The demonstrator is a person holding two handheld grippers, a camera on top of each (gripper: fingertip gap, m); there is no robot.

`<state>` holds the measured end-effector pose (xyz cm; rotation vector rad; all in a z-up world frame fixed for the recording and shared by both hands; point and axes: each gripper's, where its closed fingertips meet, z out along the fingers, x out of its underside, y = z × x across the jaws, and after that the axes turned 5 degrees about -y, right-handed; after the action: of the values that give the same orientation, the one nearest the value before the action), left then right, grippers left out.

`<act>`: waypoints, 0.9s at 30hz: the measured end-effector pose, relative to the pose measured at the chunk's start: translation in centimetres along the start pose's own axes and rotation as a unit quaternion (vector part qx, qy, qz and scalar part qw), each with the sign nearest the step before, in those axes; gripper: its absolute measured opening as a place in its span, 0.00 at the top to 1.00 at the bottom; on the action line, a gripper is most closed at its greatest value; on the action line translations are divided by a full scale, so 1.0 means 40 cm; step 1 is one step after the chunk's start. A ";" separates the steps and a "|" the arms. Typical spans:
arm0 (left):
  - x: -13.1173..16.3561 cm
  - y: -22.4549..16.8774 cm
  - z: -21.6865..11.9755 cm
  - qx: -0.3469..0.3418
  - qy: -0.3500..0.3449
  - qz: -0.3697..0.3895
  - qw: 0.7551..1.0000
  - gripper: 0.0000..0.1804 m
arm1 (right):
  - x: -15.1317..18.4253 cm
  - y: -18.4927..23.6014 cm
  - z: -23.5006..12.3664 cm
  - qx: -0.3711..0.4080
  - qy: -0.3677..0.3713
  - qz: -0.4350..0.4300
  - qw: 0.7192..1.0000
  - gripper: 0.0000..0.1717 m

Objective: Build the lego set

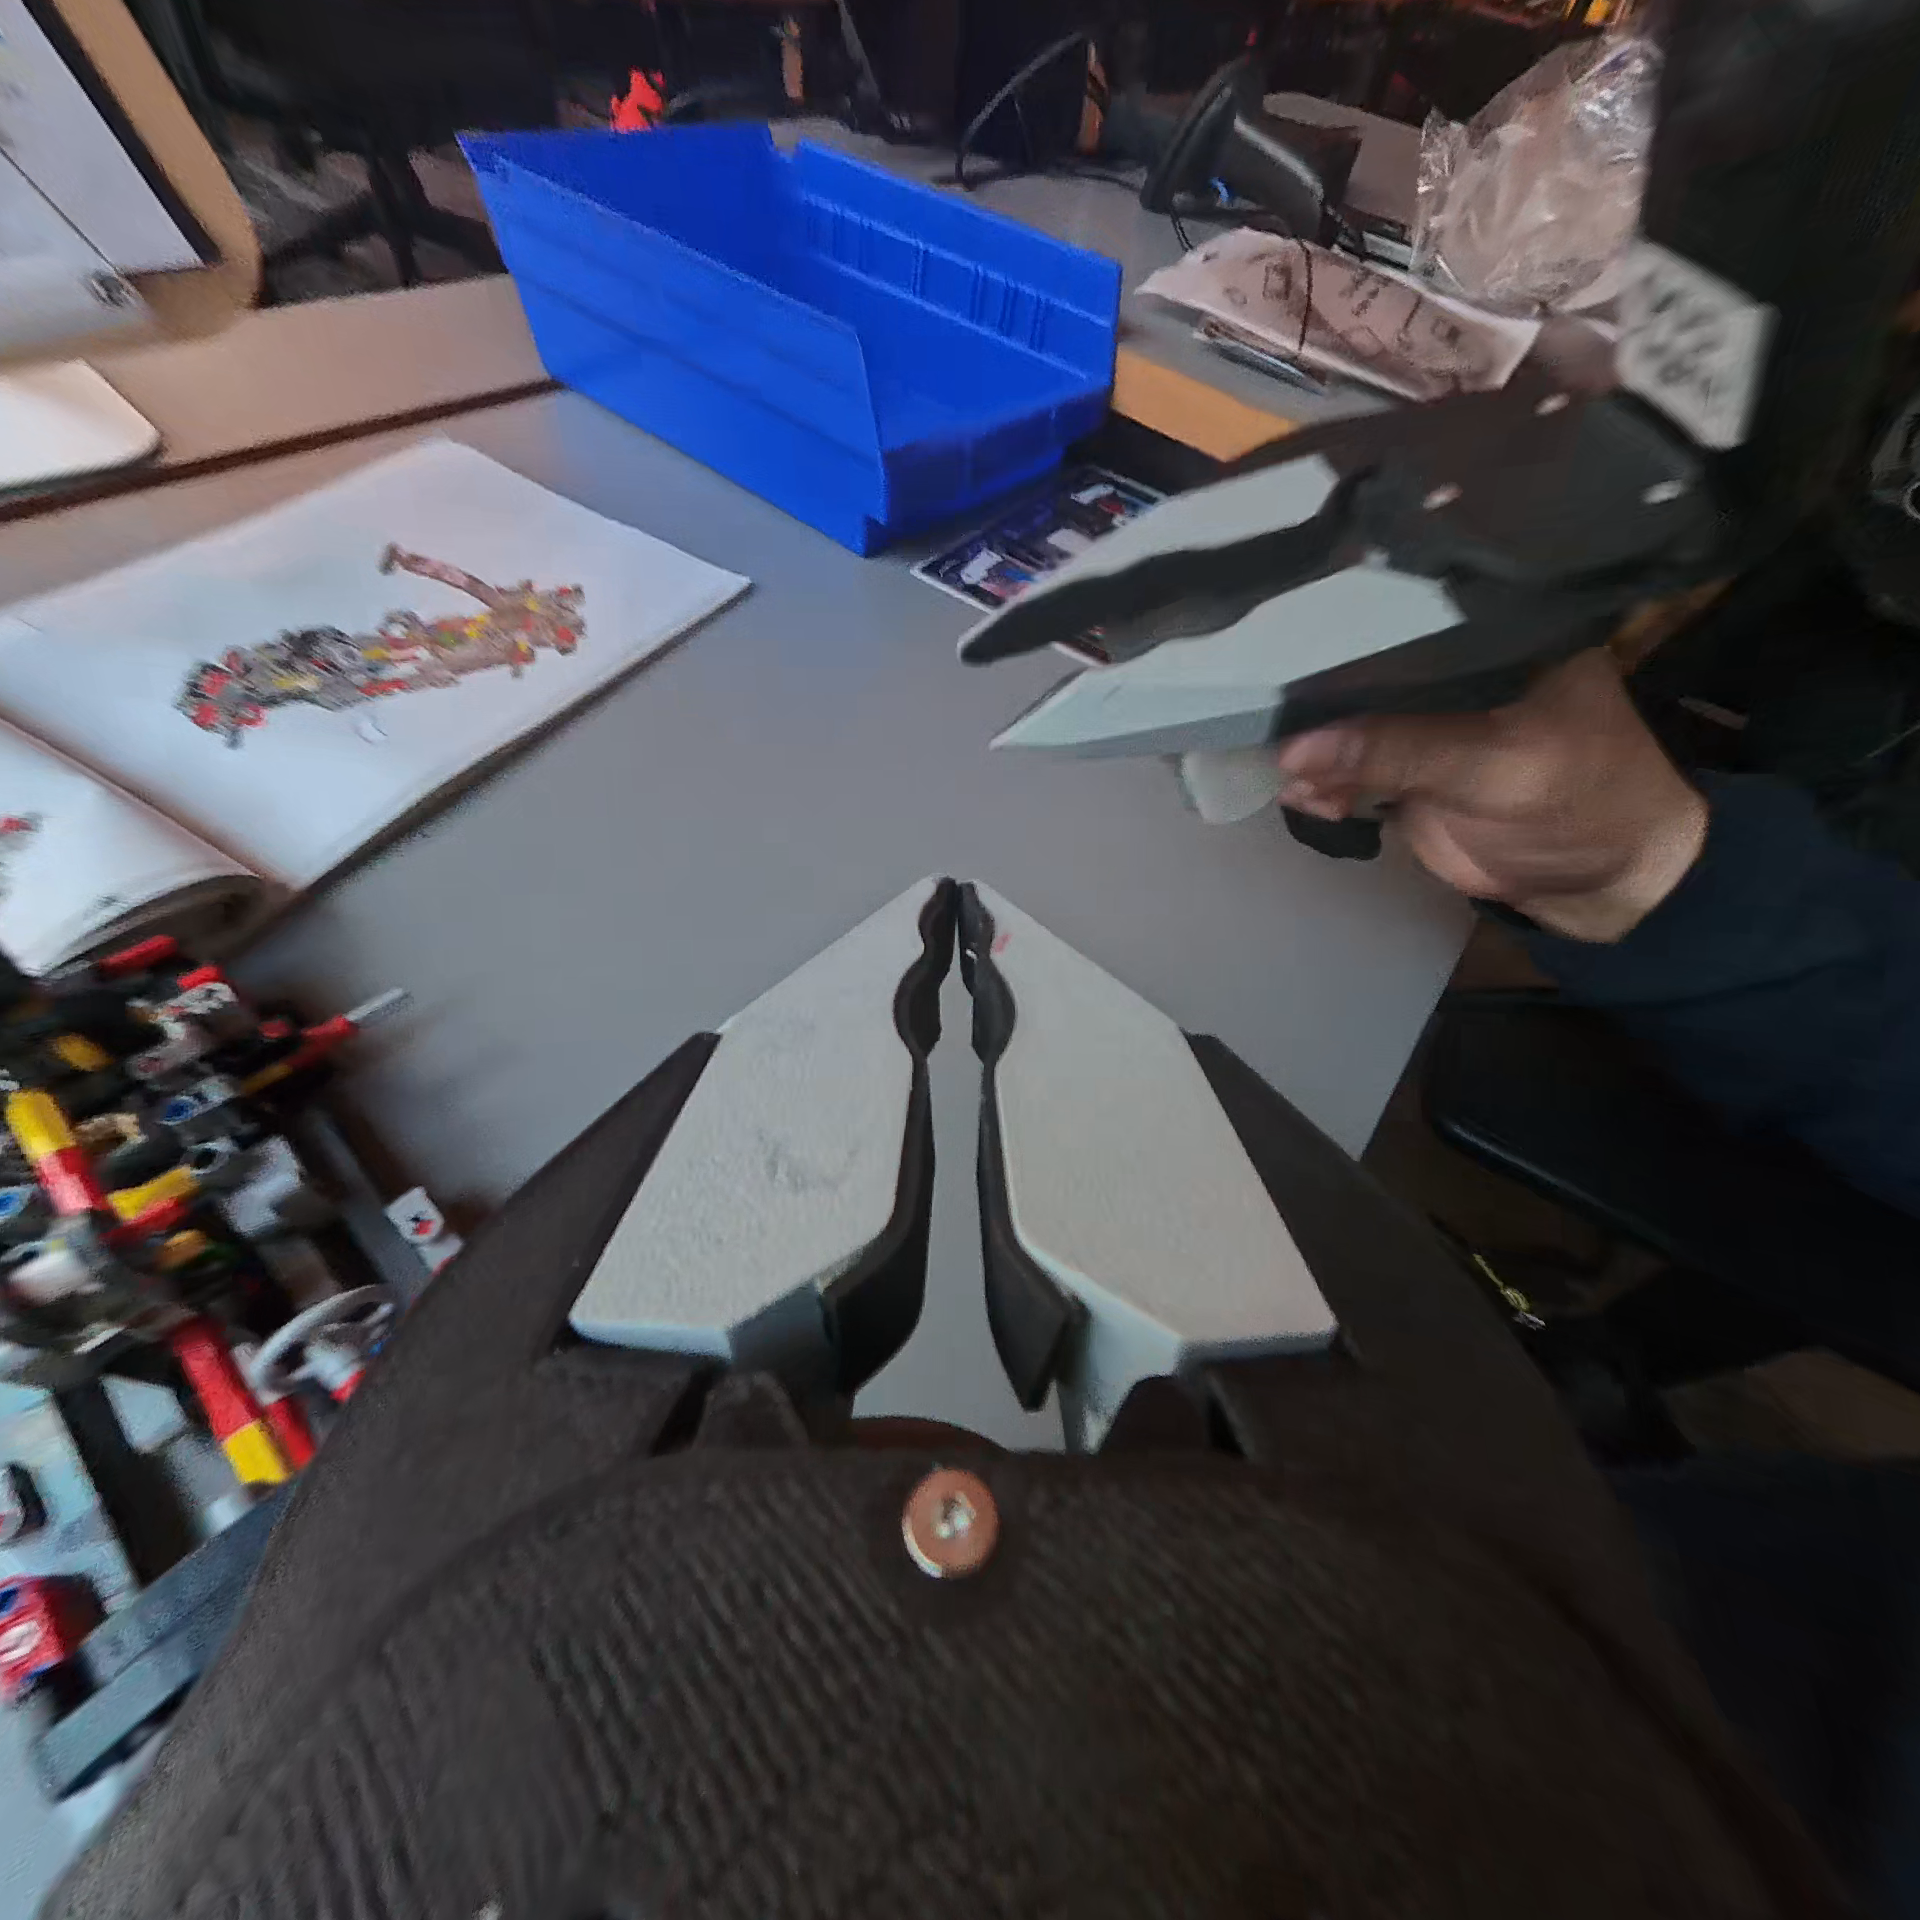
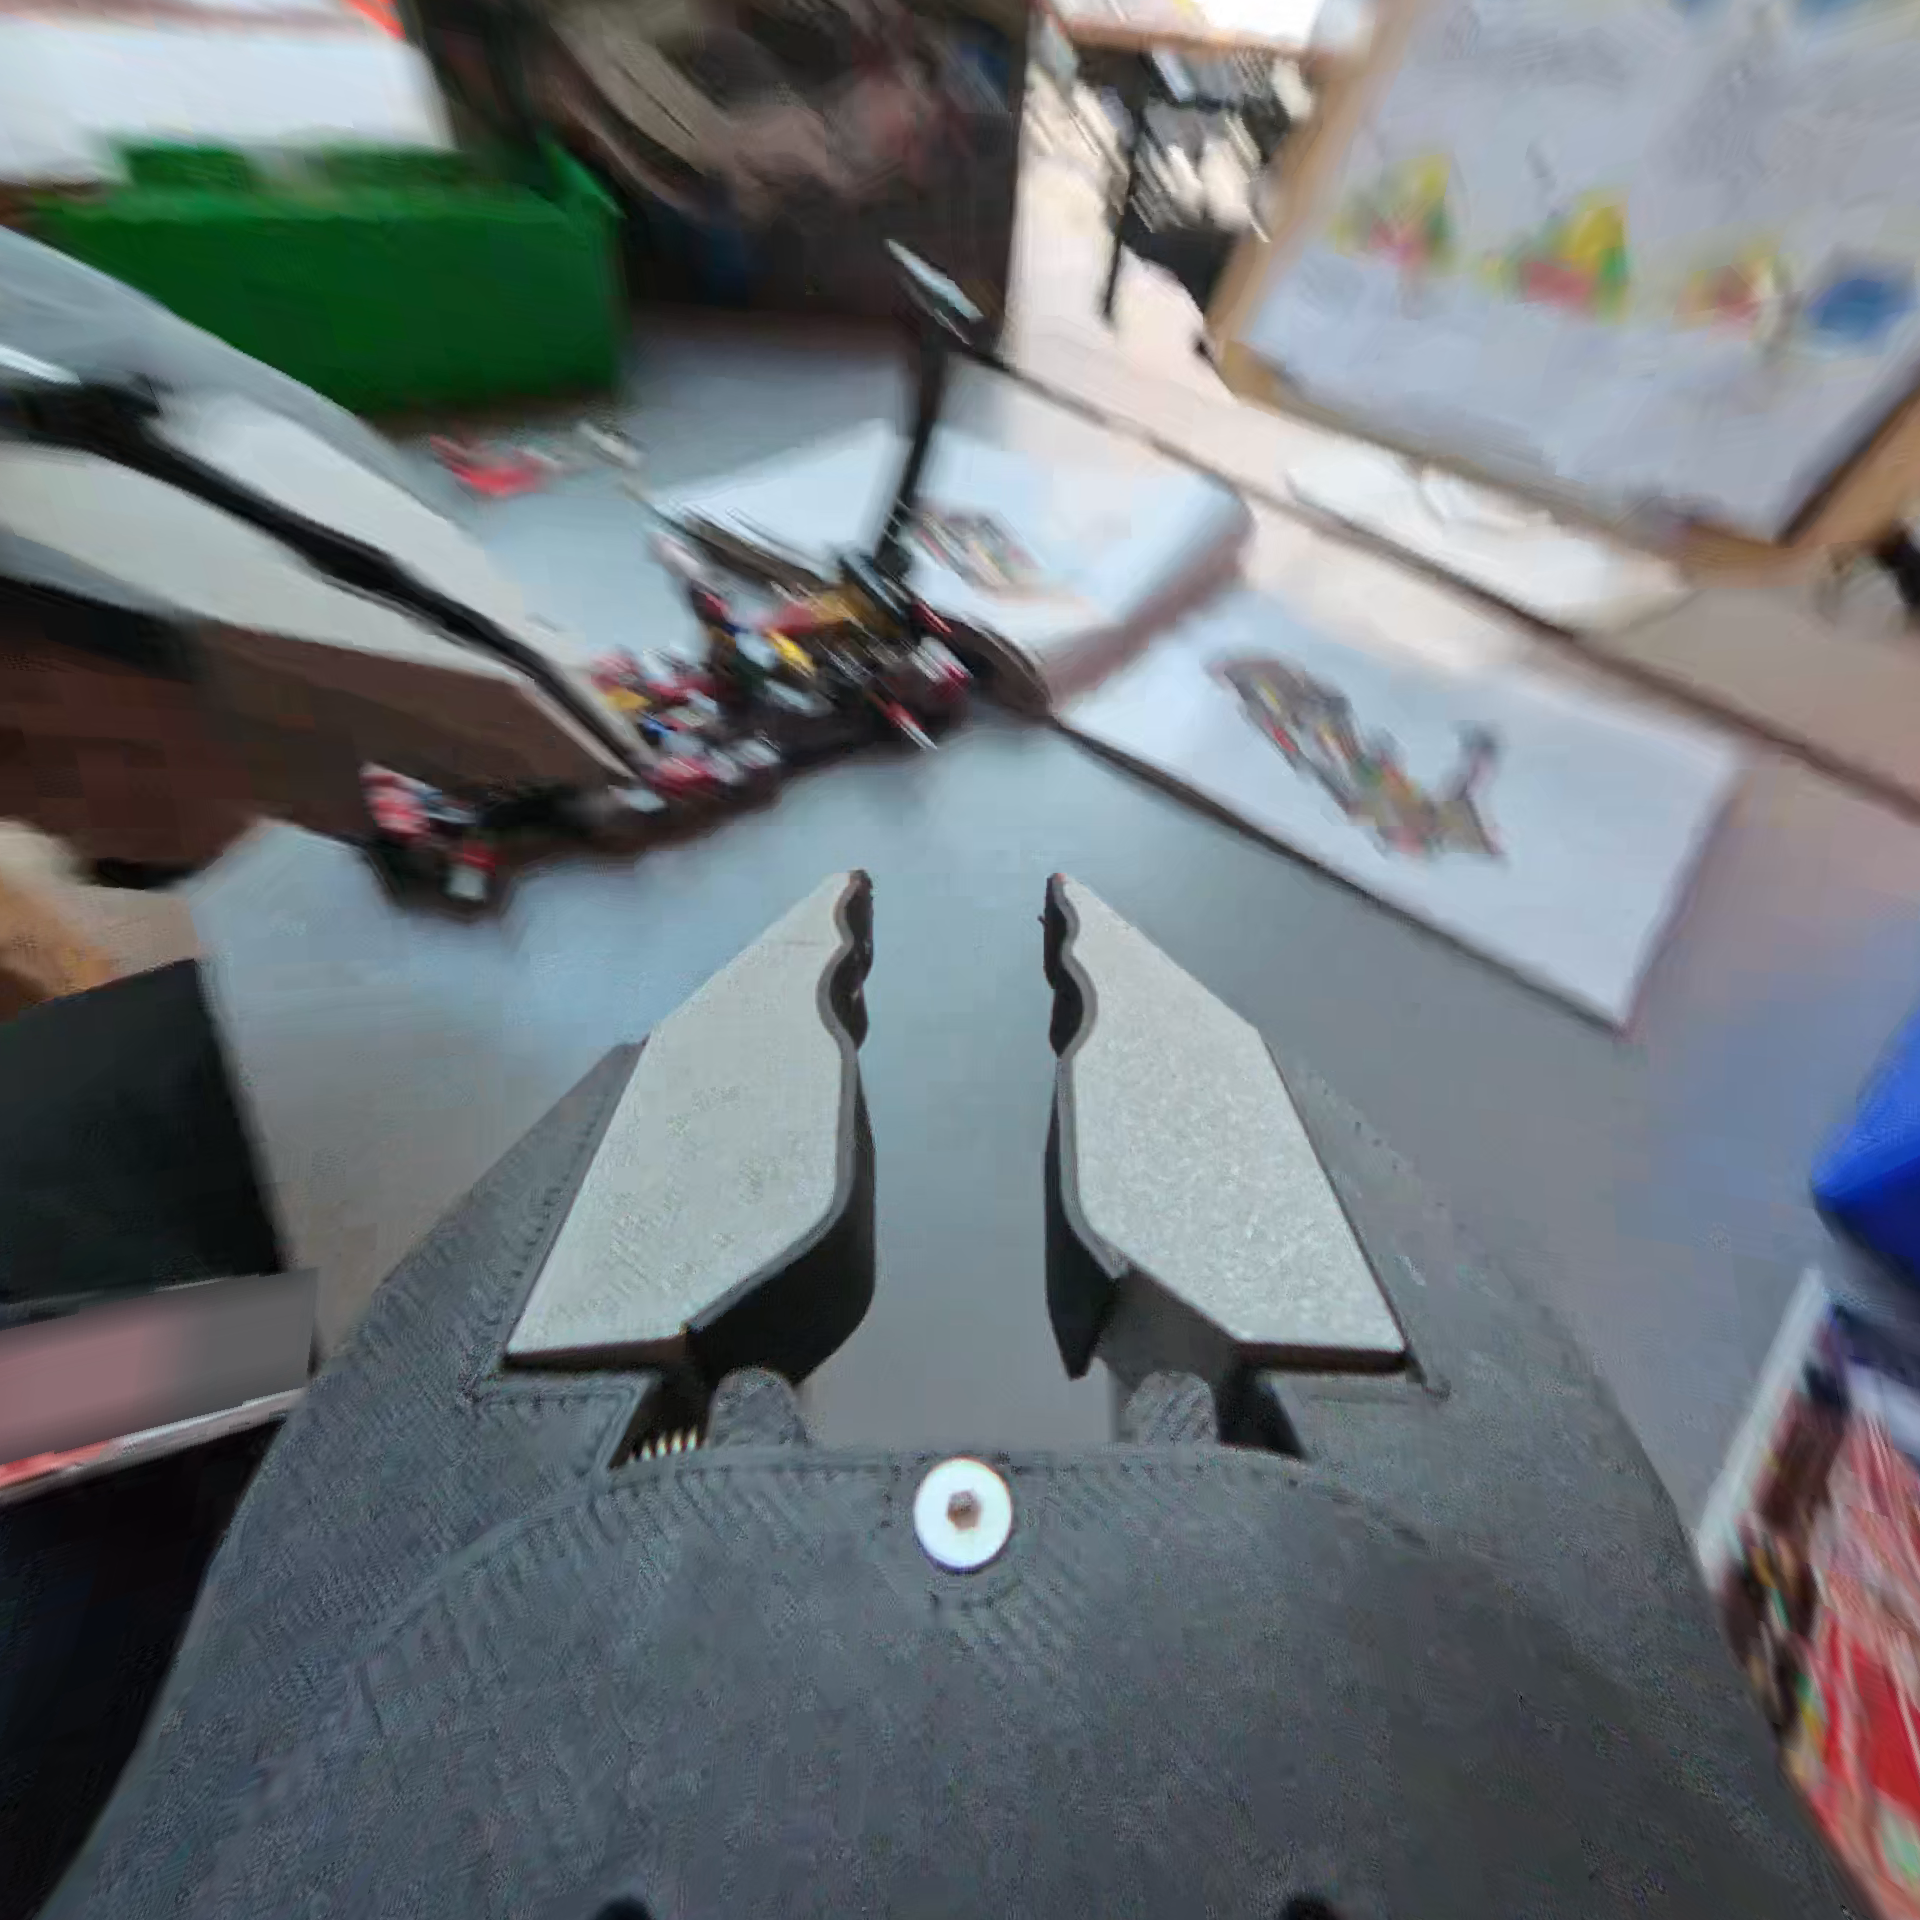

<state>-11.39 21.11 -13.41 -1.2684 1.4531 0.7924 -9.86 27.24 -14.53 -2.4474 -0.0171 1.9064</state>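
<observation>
A: What are the 2 claws doing?

B: The left gripper (image 1: 957, 891) hangs over bare grey table (image 1: 790, 790), tips pressed together with nothing between them. The right gripper (image 2: 956, 904), held in a hand (image 1: 1507, 800), stands narrowly open and empty.

A: What is nearby?

B: A brick-built model (image 1: 135, 1174) in red, yellow and black lies left of the left gripper, beside an open instruction book (image 1: 343, 665). A blue bin (image 1: 790, 312) sits farther back, a green bin (image 2: 343, 281) beyond the model.
</observation>
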 end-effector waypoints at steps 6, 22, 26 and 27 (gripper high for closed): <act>-0.052 0.073 -0.103 -0.055 0.005 0.025 0.998 0.97 | 0.153 -0.078 0.033 0.064 0.123 0.070 0.988 0.91; 0.023 0.468 -0.303 -0.425 0.015 0.070 0.902 0.81 | 0.146 -0.026 0.162 0.122 0.142 -0.019 0.982 0.90; 0.052 0.491 -0.323 -0.437 0.029 0.064 0.897 0.77 | 0.140 0.000 0.200 0.113 0.142 -0.025 0.983 0.90; 0.057 0.498 -0.330 -0.441 0.031 0.062 0.895 0.75 | 0.137 0.008 0.209 0.109 0.139 -0.026 0.984 0.90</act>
<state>-33.90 12.85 -14.62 -1.8784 1.2497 1.6215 -16.62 27.31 -21.88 -2.5090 0.1273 1.4443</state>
